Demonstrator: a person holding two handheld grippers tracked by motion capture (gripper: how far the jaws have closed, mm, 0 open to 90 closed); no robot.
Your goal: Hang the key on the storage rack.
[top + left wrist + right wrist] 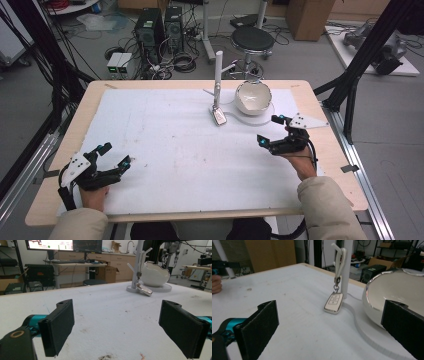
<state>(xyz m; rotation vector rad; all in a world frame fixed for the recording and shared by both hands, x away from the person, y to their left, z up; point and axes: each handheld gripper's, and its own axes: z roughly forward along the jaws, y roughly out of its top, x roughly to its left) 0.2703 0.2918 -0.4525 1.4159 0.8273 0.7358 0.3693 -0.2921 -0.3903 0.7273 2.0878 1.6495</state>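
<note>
White padding covers the table [165,145] in the high view, with lab clutter on the floor beyond. Our right gripper [274,131] hovers empty, jaws spread wide, near the key fob [219,116], which hangs by its strap from the white stand [218,75] and touches the mat beside the bowl [253,97]. Our left gripper [114,155] waits well apart at the near left corner, also wide open.

From the left gripper view, the fob [144,289] lies far off across bare mat.

From the right gripper view, the fob [334,303] sits ahead between the jaws. We judge this the approach; next we must advance and close on the fob without striking the bowl [397,292].
</note>
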